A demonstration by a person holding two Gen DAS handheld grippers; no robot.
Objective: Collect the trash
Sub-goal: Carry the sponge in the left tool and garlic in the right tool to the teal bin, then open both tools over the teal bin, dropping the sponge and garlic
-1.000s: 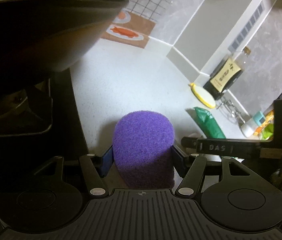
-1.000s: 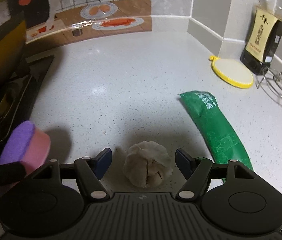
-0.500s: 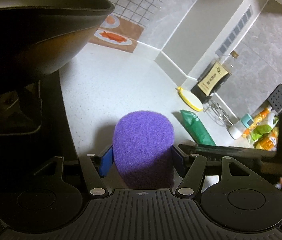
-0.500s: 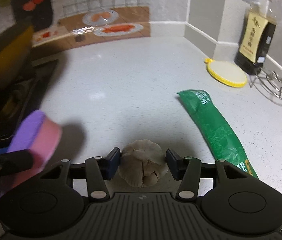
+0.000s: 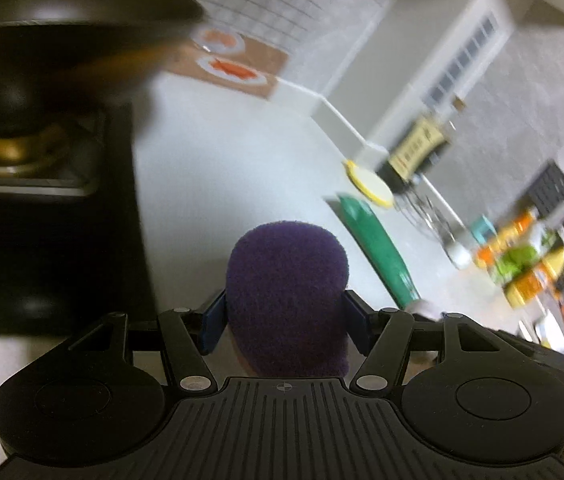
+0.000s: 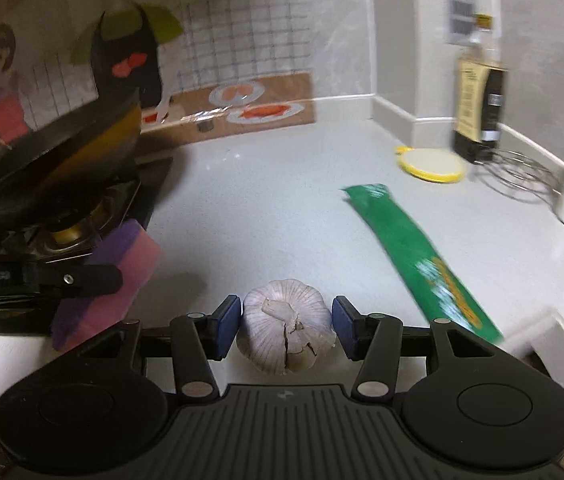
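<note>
One pan (image 6: 58,160), one sponge (image 5: 286,296), one garlic bulb (image 6: 287,326), one green wrapper (image 6: 414,252), one yellow lid (image 6: 432,164) and one dark bottle (image 6: 478,108) are counted. The left tool (image 5: 282,322) is held level above the tabletop (image 5: 222,168), clamped on the purple-topped sponge; the pan is seen at ten o'clock. The right tool (image 6: 286,326) is pointed forward, closed narrowly against the garlic bulb, pale and papery with a cracked skin. The blurred wrapper is laid on the tabletop at two o'clock from the bulb.
</note>
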